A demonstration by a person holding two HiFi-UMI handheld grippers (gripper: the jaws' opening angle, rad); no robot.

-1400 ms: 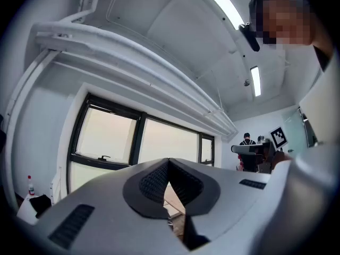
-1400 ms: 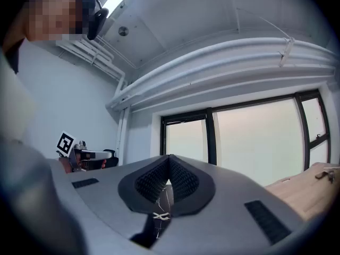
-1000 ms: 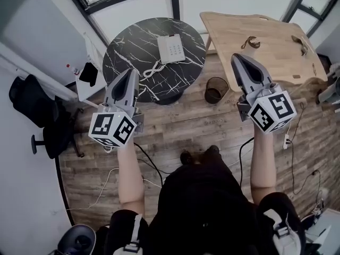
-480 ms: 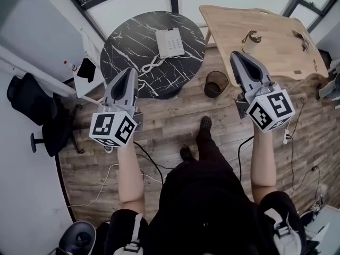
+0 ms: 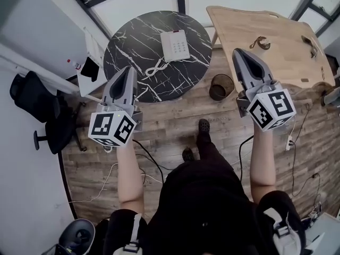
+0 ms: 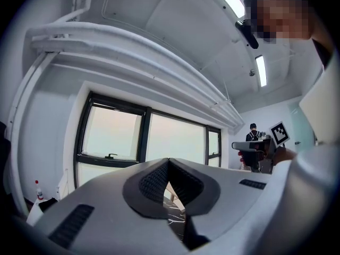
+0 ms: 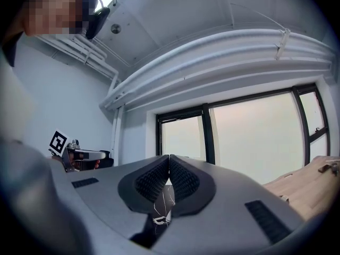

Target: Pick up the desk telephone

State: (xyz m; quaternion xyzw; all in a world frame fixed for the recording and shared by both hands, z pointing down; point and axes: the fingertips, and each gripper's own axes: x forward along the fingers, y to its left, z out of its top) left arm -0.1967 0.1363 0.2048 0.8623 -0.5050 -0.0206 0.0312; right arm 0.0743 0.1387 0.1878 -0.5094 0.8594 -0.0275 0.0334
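Well ahead, desk telephone (image 5: 175,44) whole; table (image 5: 125,40) edge behind left tool (image 5: 127,71).

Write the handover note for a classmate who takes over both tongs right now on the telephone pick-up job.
Left tongs: shut, nothing between them, held in the air and short of the table.
Right tongs: shut, empty, held over the floor near the waste bin.
Desk telephone: lies flat on the far side of the round black marble table; its coiled cord trails toward the near edge.
Done: nothing yet; the telephone is untouched.
Left: step up to the table, open one pair of tongs, close it on the telephone and lift, probably minding the cord.
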